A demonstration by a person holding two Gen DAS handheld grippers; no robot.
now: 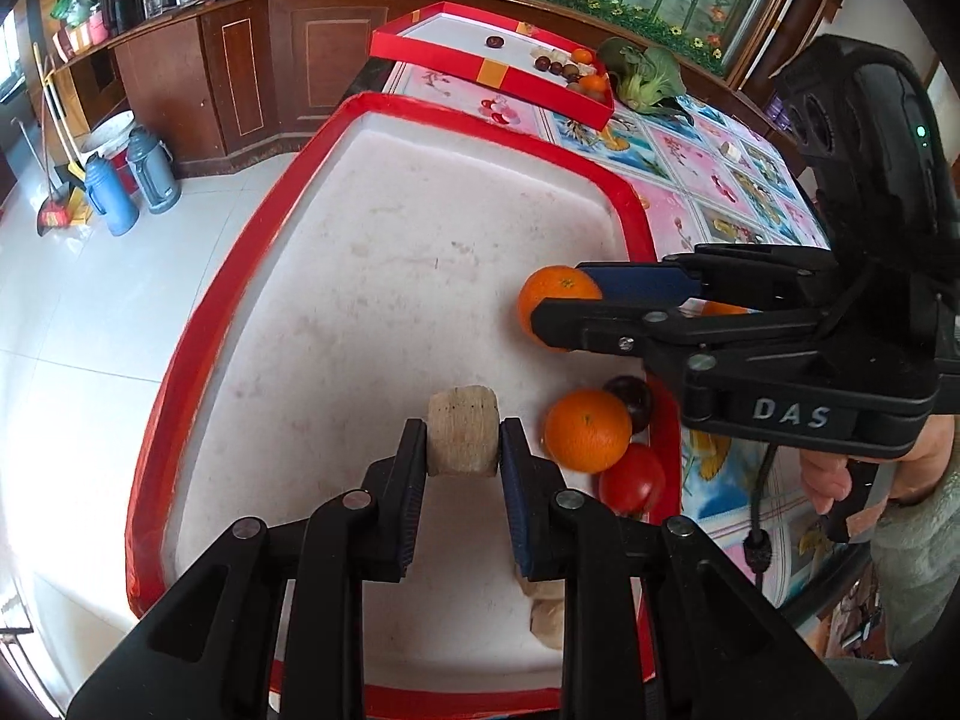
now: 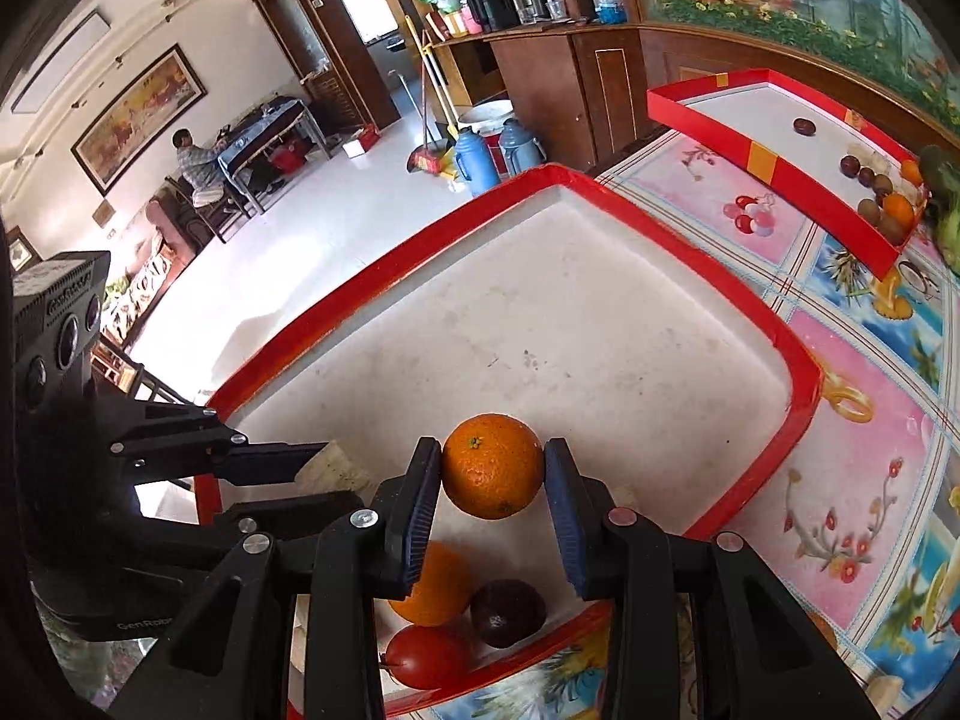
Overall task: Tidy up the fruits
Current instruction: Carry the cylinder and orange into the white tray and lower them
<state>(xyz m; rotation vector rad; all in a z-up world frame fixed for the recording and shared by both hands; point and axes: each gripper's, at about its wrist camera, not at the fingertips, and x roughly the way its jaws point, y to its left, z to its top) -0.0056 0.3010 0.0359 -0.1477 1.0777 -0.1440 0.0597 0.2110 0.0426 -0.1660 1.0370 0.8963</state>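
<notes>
My left gripper (image 1: 463, 441) is shut on a pale beige chunk of fruit (image 1: 462, 429) held over the white floor of the near red-rimmed tray (image 1: 198, 324). My right gripper (image 2: 492, 468) is shut on an orange (image 2: 492, 465) above the same tray (image 2: 798, 360); it shows in the left wrist view (image 1: 555, 309) too. In the tray's near corner lie a second orange (image 1: 588, 429), a dark plum (image 1: 630, 399) and a red tomato (image 1: 633, 480). Pale pieces (image 1: 546, 618) lie under my left gripper.
A second red tray (image 1: 480, 69) at the table's far end holds several small fruits (image 1: 573, 69). Green leafy vegetable (image 1: 645, 75) lies beside it. The table has a flowered cloth (image 1: 720, 180). Thermoses (image 1: 129, 183) and a broom stand on the floor at left.
</notes>
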